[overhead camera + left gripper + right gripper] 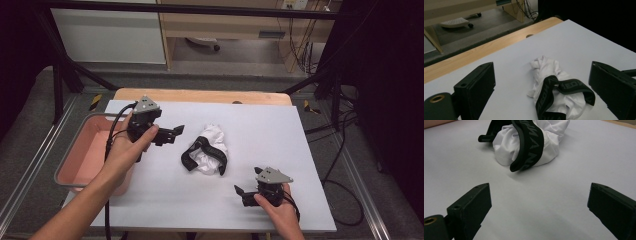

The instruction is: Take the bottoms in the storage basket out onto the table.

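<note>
A white sheet [165, 195] covers the table; the crumpled white underwear with its black waistband [207, 150] lies mid-frame. My left gripper [176, 131] and right gripper [239, 191] both gape empty. I'd pinch the waistband at opposite sides, catching only one layer.

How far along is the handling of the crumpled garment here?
Nothing looks done: the white garment with its black waistband lies crumpled mid-table. In hand: the left gripper and right gripper, both open, flank it without touching. Grasping it remains; the pink bin may be its destination.
</note>
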Motion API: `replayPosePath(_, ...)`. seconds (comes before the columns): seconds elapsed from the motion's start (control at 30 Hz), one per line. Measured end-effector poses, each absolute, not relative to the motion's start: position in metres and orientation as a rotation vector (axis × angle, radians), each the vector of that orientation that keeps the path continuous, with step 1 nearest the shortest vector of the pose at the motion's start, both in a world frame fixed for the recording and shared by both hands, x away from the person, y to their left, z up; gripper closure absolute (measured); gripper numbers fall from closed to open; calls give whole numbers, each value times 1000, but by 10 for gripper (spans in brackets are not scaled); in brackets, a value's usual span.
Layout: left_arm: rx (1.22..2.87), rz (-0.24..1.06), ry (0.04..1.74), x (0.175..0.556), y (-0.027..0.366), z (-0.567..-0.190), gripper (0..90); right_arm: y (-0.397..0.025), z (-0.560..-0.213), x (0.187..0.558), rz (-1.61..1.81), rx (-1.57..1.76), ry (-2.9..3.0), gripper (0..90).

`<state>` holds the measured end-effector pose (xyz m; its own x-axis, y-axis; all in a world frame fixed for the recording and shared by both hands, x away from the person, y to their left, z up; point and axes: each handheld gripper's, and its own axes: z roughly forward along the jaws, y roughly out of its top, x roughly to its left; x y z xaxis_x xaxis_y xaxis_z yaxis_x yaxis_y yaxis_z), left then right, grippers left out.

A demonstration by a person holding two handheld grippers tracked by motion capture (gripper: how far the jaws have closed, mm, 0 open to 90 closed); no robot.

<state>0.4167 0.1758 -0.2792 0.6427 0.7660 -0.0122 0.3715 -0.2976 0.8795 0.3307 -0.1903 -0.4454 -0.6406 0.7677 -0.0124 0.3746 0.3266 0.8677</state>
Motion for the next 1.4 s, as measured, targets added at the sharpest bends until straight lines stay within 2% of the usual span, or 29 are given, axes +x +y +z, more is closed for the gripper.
replayPosePath(0.37, 1863, 575, 924, 412, 205, -269, 68, -190, -446, 331, 1245, 1008, 2177, 53)
replayPosePath(0.93, 1797, 582, 975, 403, 244, -259, 68, -191, -446, 331, 1242, 1011, 2175, 54)
replayPosePath(1.4, 1766, 592, 1033, 400, 275, -268, 70, -192, -446, 331, 1244, 1017, 2171, 54)
